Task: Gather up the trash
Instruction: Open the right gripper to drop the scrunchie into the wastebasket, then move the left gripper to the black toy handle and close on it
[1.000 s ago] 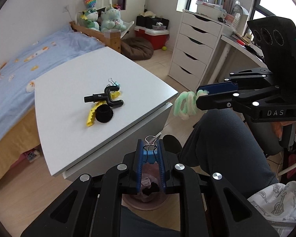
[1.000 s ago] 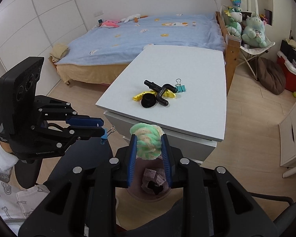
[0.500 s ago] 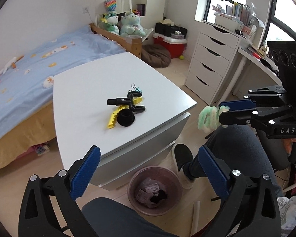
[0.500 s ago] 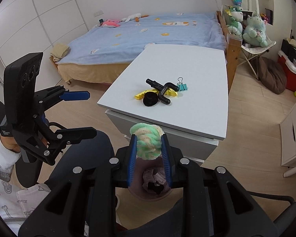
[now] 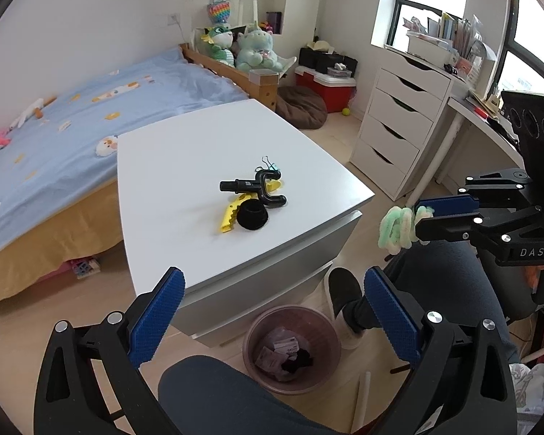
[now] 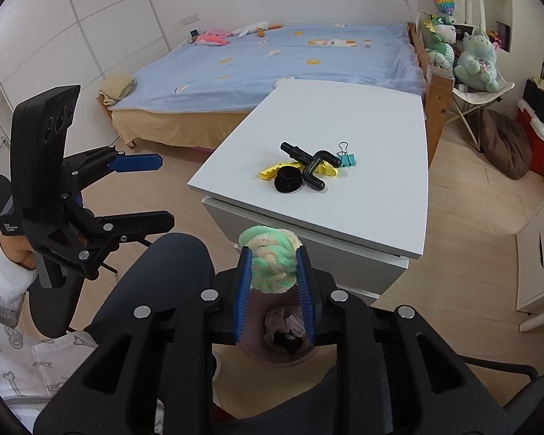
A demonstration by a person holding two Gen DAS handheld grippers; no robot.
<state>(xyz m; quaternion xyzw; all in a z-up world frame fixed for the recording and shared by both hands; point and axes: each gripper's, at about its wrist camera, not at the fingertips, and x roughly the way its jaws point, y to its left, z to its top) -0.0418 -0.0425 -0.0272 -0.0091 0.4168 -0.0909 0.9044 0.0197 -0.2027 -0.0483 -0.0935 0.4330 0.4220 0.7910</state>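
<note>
My left gripper point(image 5: 272, 286) stands wide open with nothing between its blue pads, above the pinkish waste bin point(image 5: 250, 333) on the floor. My right gripper point(image 6: 272, 253) is shut on a green-and-cream fuzzy coil point(image 6: 272, 264) and hangs over the same bin point(image 6: 254, 311). In the left wrist view, that coil point(image 5: 397, 226) and right gripper point(image 5: 422, 215) sit at the right. On the white table point(image 5: 185, 166) lie a black pipe piece point(image 5: 261, 190), a black round cap point(image 5: 252, 215), a yellow clip point(image 5: 230, 214) and a teal binder clip point(image 5: 270, 166).
The bin holds paper scraps and something black. A person's dark-trousered legs point(image 5: 435, 272) and a shoe point(image 5: 344, 286) flank it. A blue bed point(image 5: 54, 137) lies behind the table, and white drawers point(image 5: 399, 134) stand at the right.
My left gripper has opened wide, and the binder clip it held is gone from its pads. It has drawn back a little from the table. The right gripper has stayed still with the coil.
</note>
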